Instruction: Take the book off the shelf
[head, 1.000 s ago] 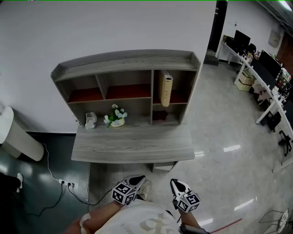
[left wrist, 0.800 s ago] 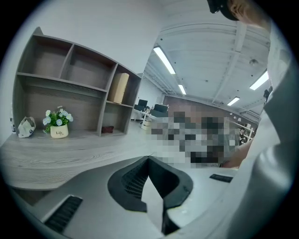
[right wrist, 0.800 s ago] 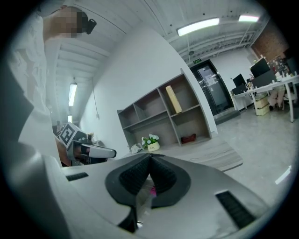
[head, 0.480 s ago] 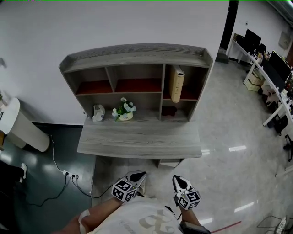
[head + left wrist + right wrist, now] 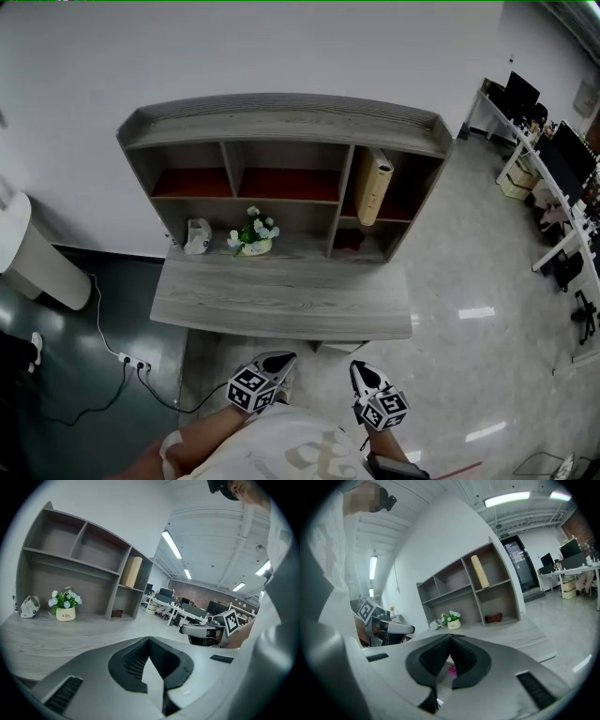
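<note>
A tan book [image 5: 373,186] leans upright in the top right compartment of the grey wooden shelf unit [image 5: 281,122]; it also shows in the left gripper view [image 5: 131,572] and the right gripper view [image 5: 479,572]. Both grippers are held low near my body, well short of the desk. My left gripper [image 5: 275,364] is shut and empty. My right gripper [image 5: 364,378] is shut too, with nothing in it. In each gripper view the jaws meet at their tips.
The shelf unit stands on a grey desk [image 5: 281,305] against a white wall. On the desk's back are a small flower pot [image 5: 253,234] and a white crumpled object [image 5: 198,236]. A dark red item [image 5: 347,240] lies under the book. Office desks [image 5: 553,159] at right; cable and socket [image 5: 127,359] on the floor.
The head view has shifted, so the shelf and desk now sit further right and slightly lower in frame. Both grippers stay shut near my body.
</note>
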